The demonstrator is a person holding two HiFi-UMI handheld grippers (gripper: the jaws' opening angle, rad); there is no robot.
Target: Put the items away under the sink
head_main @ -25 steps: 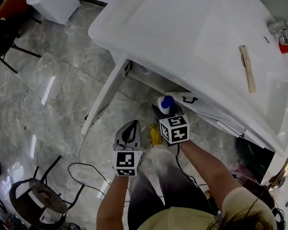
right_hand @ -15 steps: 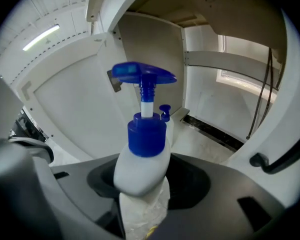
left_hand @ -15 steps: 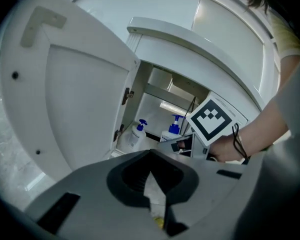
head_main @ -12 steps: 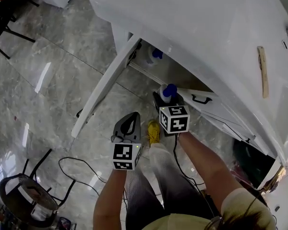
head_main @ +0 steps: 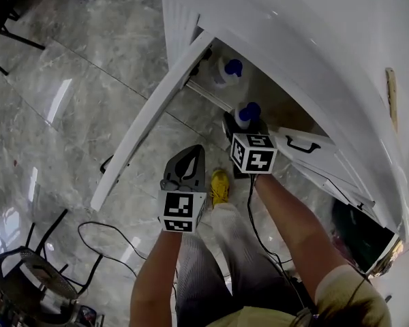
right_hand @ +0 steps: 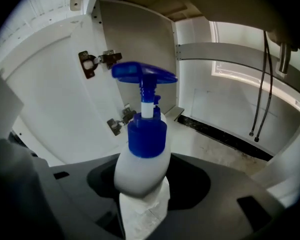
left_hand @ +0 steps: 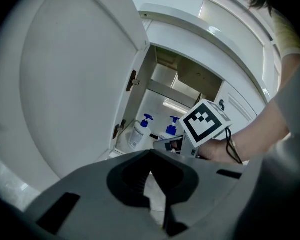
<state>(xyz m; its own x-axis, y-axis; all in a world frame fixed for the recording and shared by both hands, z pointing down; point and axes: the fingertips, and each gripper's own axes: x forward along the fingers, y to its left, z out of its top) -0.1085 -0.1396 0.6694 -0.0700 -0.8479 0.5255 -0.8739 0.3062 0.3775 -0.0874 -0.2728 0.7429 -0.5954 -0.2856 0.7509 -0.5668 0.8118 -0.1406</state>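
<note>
White plastic pump bottle (head_main: 246, 116) with a blue head, clamped upright in the fingers of the right gripper (head_main: 245, 131).

Head view: the held bottle sits at the mouth of the open cabinet (head_main: 267, 95) below the white counter (head_main: 313, 19). A second bottle (head_main: 226, 70) of the same kind stands already inside, beyond the right fingertips and to their left. The left gripper (head_main: 189, 161) hangs beside and short of the right fingers, over the floor (head_main: 88, 80).

Left gripper view: fingers together, nothing between them. Ahead of the tips are the open door (left_hand: 75, 74), both bottles and the right gripper's marker cube (left_hand: 205, 124).

Right gripper view: the bottle body fills the gap between the fingers, pump head above the tips. Bare cabinet floor and two hoses (right_hand: 262, 84) lie beyond.

Progress, as judged: one bottle stowed, one about to be set down. Any further items are not in view.

Writing: none legible. The bottle labels are too small and the cubes carry only black-and-white patterns.
</note>
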